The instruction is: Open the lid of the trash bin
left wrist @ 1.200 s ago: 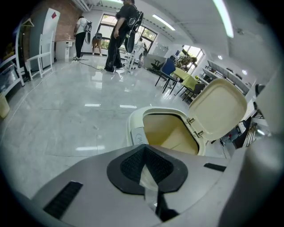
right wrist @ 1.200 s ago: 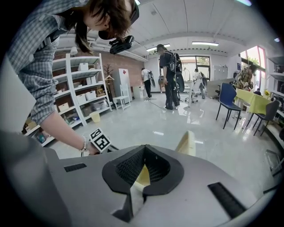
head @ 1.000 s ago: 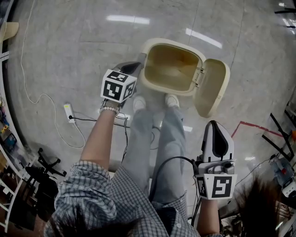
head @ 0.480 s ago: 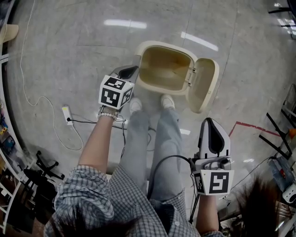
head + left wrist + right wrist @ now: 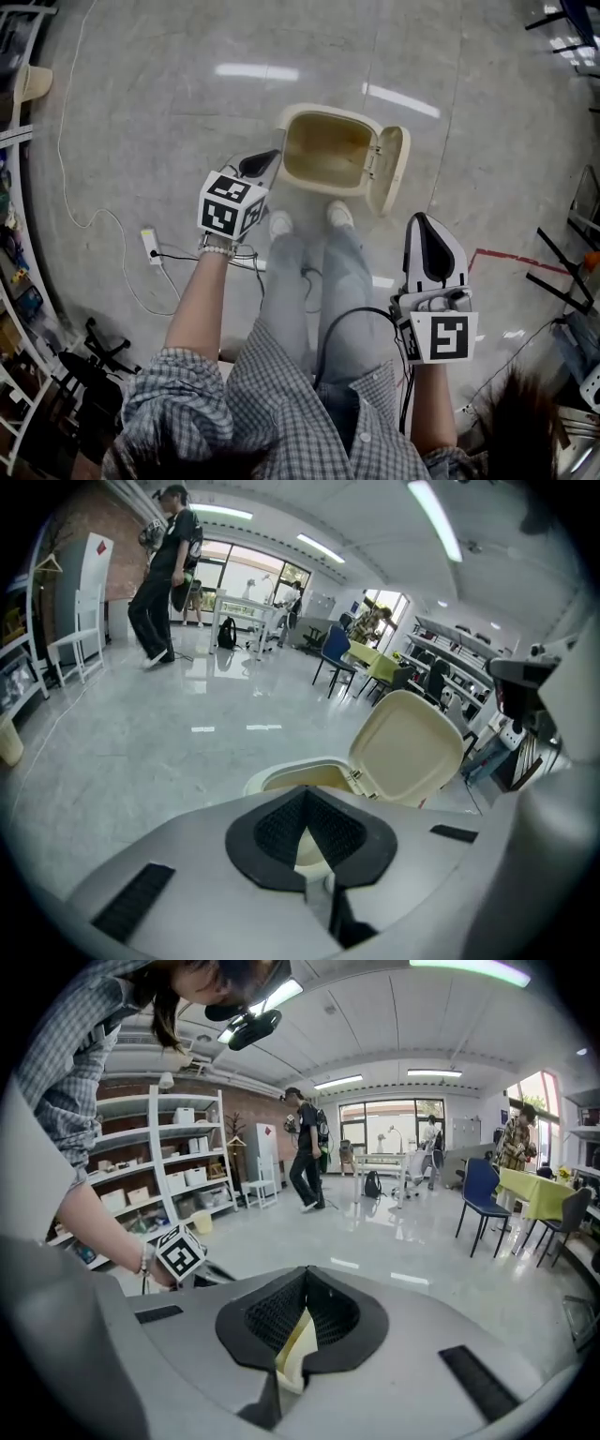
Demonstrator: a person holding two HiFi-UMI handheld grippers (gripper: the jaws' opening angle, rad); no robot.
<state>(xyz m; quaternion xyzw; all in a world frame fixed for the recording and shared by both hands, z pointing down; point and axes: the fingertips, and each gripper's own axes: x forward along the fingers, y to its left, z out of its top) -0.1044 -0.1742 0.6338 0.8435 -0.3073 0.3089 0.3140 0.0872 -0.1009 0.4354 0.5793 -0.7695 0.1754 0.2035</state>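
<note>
The cream trash bin (image 5: 298, 124) stands on the floor with its lid (image 5: 389, 171) swung open to the right and its inside bare. In the left gripper view the bin's rim (image 5: 281, 774) and raised lid (image 5: 408, 750) lie just beyond the jaws. My left gripper (image 5: 262, 162) hangs shut and empty just left of the bin's near rim; its jaws (image 5: 307, 794) meet. My right gripper (image 5: 427, 242) is held lower right, apart from the lid, shut (image 5: 307, 1277) with nothing in it. A cream sliver shows behind its closed pads.
The person's shoes (image 5: 279, 223) stand right in front of the bin. A power strip (image 5: 150, 246) with cables lies on the floor at left. Red tape (image 5: 506, 255) marks the floor at right. Shelves (image 5: 183, 1171) and chairs (image 5: 483, 1199) line the room; a person (image 5: 169, 569) walks beyond.
The bin now looks smaller and farther, and its lid stands more upright. My left gripper has drawn back from the bin's rim. The right gripper stays low at right.
</note>
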